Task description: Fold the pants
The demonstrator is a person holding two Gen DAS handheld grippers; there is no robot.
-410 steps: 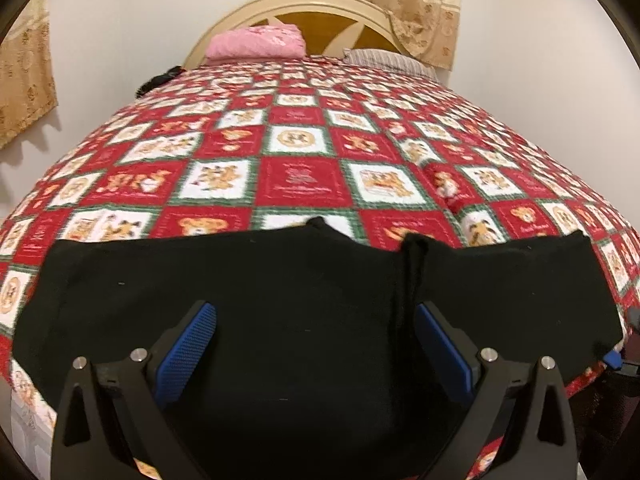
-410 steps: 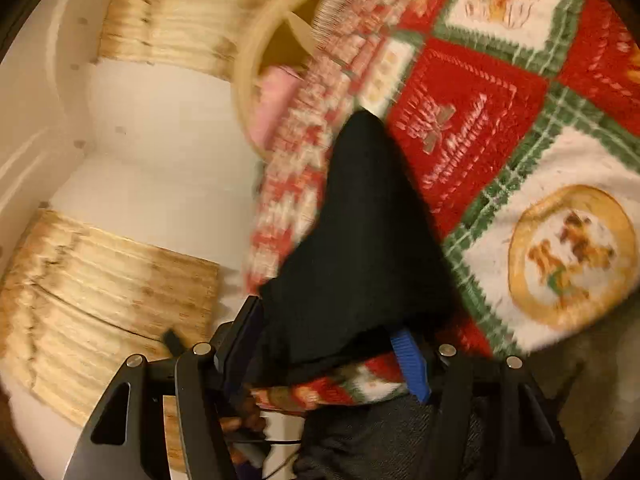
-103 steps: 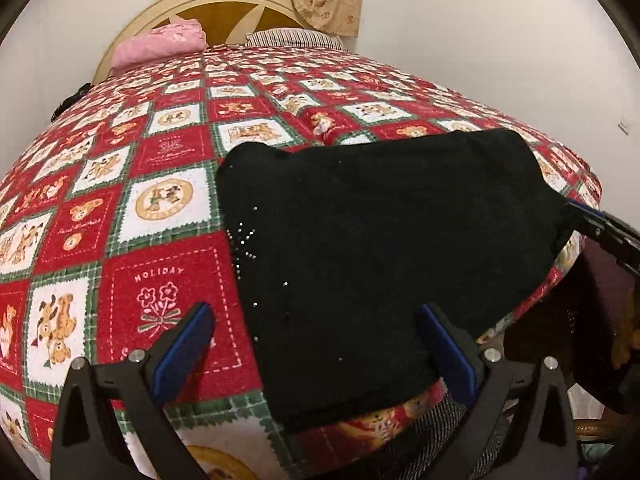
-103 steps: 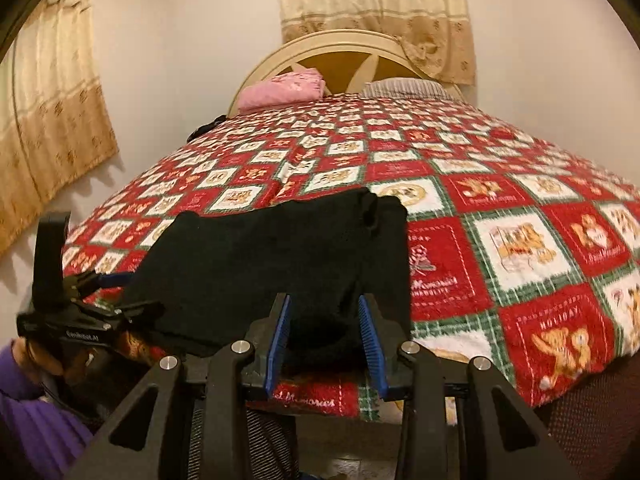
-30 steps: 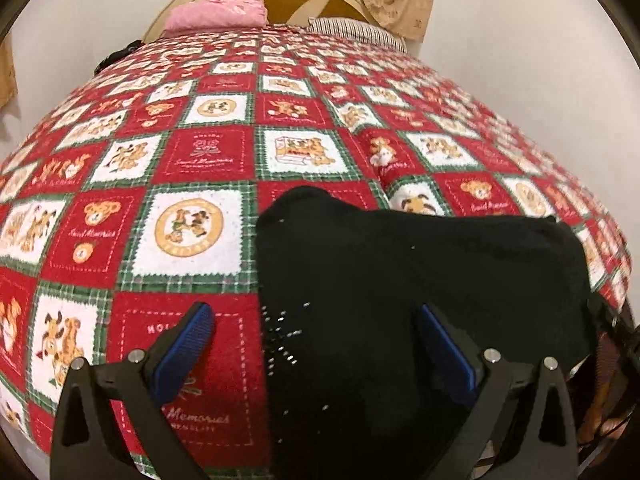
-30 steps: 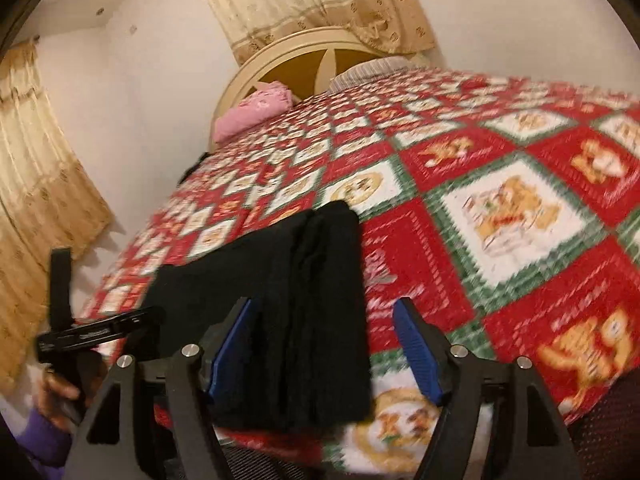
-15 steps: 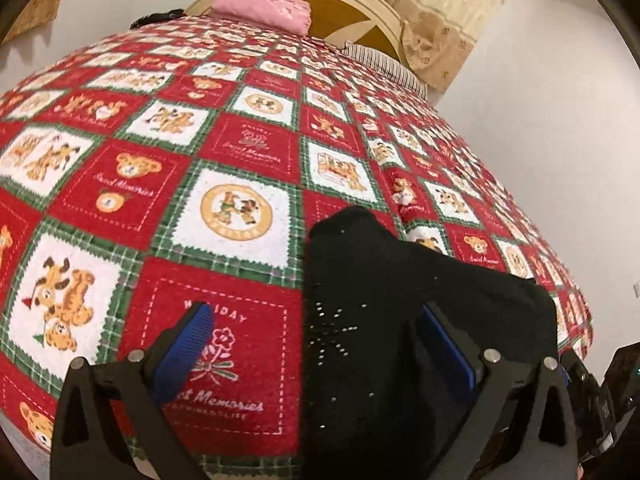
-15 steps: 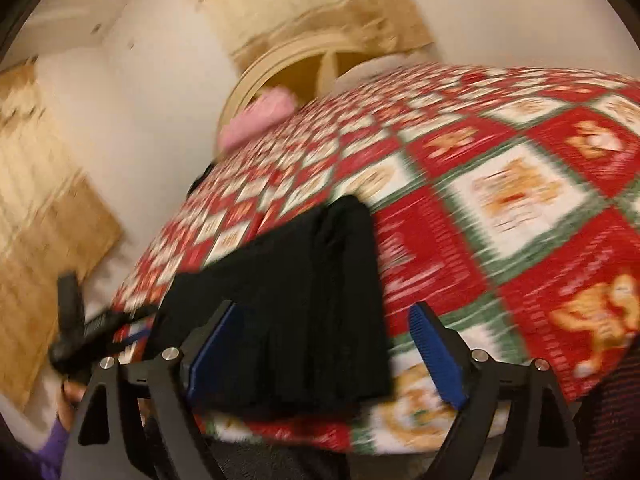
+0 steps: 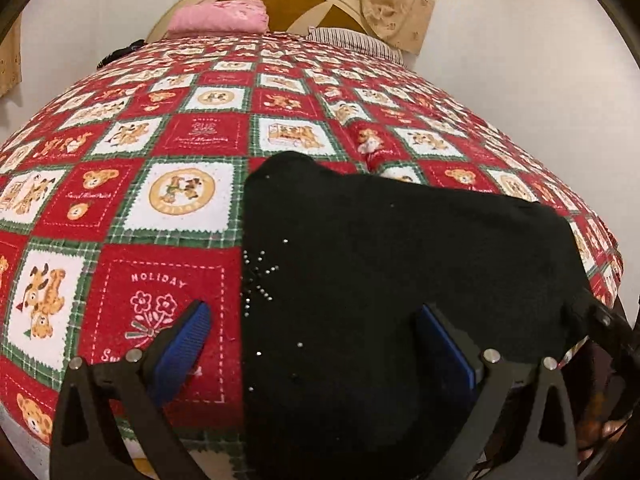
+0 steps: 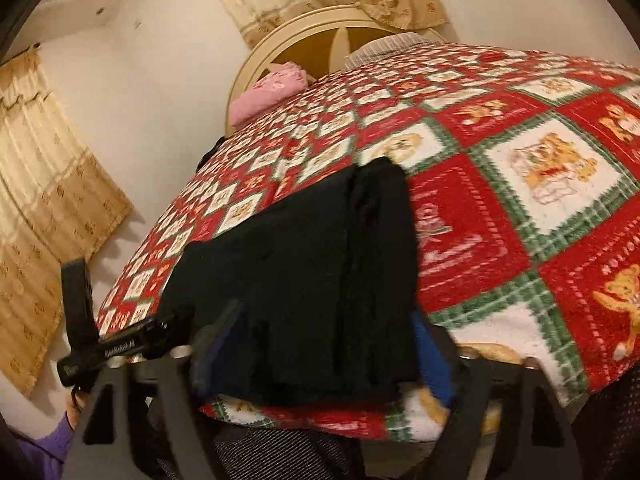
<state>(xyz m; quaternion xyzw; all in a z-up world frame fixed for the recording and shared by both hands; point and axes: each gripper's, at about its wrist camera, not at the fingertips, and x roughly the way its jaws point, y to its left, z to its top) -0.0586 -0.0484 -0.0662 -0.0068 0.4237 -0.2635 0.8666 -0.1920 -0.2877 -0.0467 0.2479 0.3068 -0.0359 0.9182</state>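
Black knit, soft and limp, the pants (image 9: 400,280) lie folded into a thick stack at the near edge of the bed (image 9: 160,200), on its red, white and green checked cover. Your left hand-held gripper (image 9: 312,344) hovers over the stack's left edge with its jaws spread wide and nothing clamped: one blue pad over the cover, the other over the cloth. Your right hand-held gripper (image 10: 324,356) straddles the stack's near right end, its jaws closing with the layers between them; motion blur makes it impossible to tell whether the pads are pressing yet. The fabric looks light and floppy, likely to sag and slide out of shape if lifted by one layer, so take hold through the whole thickness at a folded edge or corner, both ends together. A small cluster of shiny studs (image 9: 258,276) marks the left edge; grip beside it.
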